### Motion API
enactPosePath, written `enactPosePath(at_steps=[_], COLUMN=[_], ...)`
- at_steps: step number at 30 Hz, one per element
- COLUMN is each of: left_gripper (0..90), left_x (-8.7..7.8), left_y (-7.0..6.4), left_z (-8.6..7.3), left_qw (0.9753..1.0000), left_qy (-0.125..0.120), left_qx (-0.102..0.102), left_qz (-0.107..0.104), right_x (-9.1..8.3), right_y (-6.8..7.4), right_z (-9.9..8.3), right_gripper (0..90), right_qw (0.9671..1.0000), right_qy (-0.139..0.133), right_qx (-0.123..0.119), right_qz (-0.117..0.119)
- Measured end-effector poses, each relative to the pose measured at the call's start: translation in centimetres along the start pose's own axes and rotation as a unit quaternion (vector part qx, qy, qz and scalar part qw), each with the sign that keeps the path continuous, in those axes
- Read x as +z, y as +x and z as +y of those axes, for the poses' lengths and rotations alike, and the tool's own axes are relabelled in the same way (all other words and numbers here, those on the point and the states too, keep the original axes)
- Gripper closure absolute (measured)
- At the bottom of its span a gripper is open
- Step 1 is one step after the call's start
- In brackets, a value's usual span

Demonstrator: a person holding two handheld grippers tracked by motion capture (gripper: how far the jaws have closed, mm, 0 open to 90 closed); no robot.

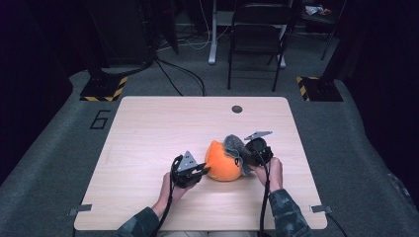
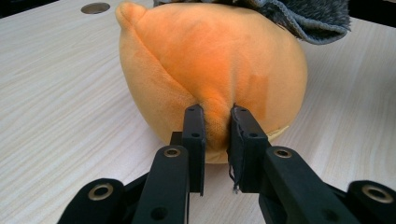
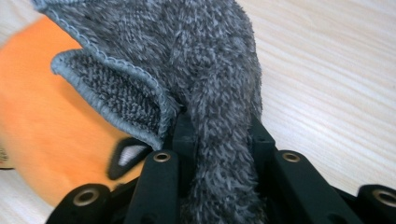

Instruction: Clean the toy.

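Note:
A round orange plush toy (image 1: 222, 162) rests near the middle of the wooden table (image 1: 148, 133). My left gripper (image 1: 203, 171) sits at its left side; in the left gripper view the jaws pinch a fold of the orange plush (image 2: 215, 70), the gripper (image 2: 216, 122) shut on it. A grey fuzzy cloth (image 1: 236, 146) drapes over the toy's right top. My right gripper (image 1: 249, 154) is shut on that grey cloth (image 3: 205, 84), which bunches between its jaws (image 3: 219, 135), with the orange toy (image 3: 42, 116) at the left behind it.
A round cable hole (image 1: 237, 109) lies in the table's far edge. A dark folding chair (image 1: 257, 34) and a white desk leg (image 1: 213, 29) stand beyond the table. Bare tabletop stretches left and right of the toy.

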State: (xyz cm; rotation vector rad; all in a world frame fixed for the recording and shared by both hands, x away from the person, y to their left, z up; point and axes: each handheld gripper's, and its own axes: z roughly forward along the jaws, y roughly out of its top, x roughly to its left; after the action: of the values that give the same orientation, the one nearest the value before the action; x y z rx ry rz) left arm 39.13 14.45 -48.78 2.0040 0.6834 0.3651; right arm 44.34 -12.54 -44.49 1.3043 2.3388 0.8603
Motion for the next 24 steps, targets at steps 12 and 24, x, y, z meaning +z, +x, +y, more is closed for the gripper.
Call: enactPosePath(at_steps=[12, 24], left_gripper=[77.7, 77.6], left_x=[0.1, 0.0], left_y=[0.2, 0.2], left_z=[-0.1, 0.0], left_qw=[1.0000, 1.0000], left_qy=[0.000, 0.001], left_qx=[-0.004, -0.002], left_qz=[0.002, 0.000], right_x=[3.0, -4.1], right_y=[-1.3, -1.4], right_z=[-1.7, 0.8], right_gripper=[71.8, 72.0], right_qw=[0.9948, 0.9982], right_qy=[0.089, -0.045], right_qx=[0.009, 0.033], right_qz=[-0.049, -0.022])
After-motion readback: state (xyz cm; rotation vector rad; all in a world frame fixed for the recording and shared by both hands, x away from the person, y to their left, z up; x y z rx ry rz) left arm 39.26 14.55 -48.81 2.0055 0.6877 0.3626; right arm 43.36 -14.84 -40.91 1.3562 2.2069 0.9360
